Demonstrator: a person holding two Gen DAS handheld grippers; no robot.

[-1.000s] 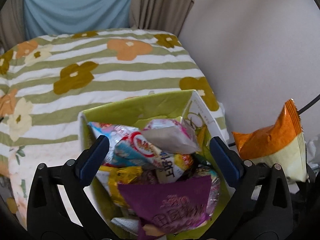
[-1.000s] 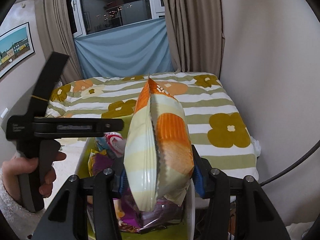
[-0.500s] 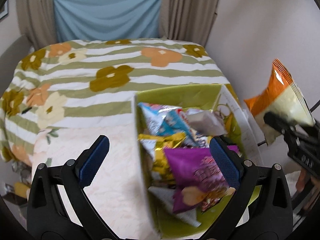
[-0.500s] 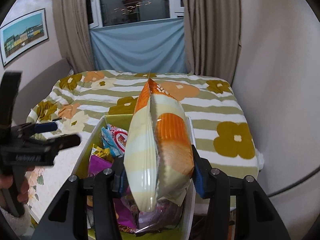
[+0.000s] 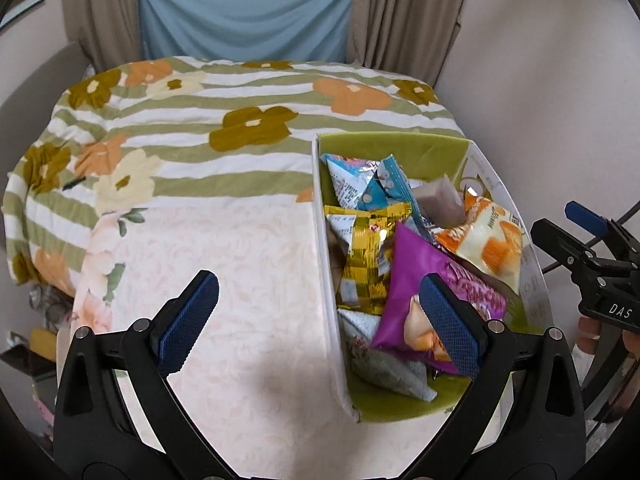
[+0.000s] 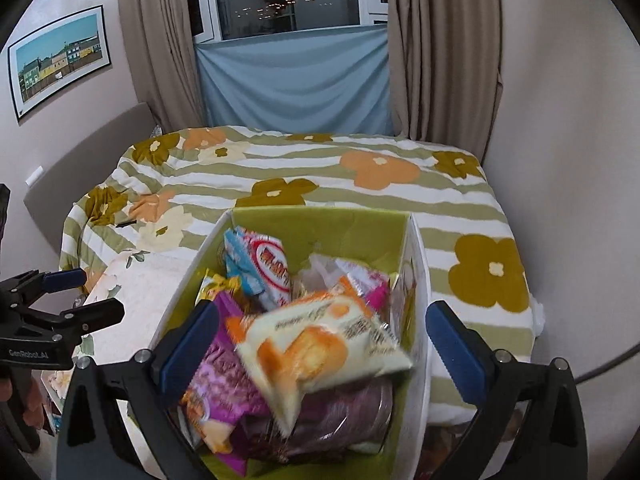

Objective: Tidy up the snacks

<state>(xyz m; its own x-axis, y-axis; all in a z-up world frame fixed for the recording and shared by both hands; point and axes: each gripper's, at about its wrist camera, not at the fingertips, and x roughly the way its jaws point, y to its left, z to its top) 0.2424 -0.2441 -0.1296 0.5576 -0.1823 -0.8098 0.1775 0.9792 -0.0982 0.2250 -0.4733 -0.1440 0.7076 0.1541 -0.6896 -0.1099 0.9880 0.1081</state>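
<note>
A white box with a green lining (image 5: 325, 240) (image 6: 416, 276) sits on the bed, packed with snack packs. An orange and cream chip bag (image 6: 320, 344) (image 5: 484, 236) lies loose and blurred on top of the pile, above a purple bag (image 5: 412, 272) (image 6: 224, 368). My right gripper (image 6: 322, 320) hovers over the box with its jaws opening wide. The bag sits below and between them, and neither pad touches it. My left gripper (image 5: 316, 292) stands open and holds nothing, with its left finger over the bed and its right finger over the box.
A striped floral bedspread (image 5: 200, 120) covers the far half of the bed, and a pale quilt (image 5: 240, 280) lies beside the box. A plain wall (image 6: 560, 160) runs close along the right. Curtains and a window (image 6: 288, 0) are behind the bed.
My right gripper was shut on the upright chip bag; its jaws now stand wide and the bag has dropped flat onto the pile. My left gripper has swung left, off the box.
</note>
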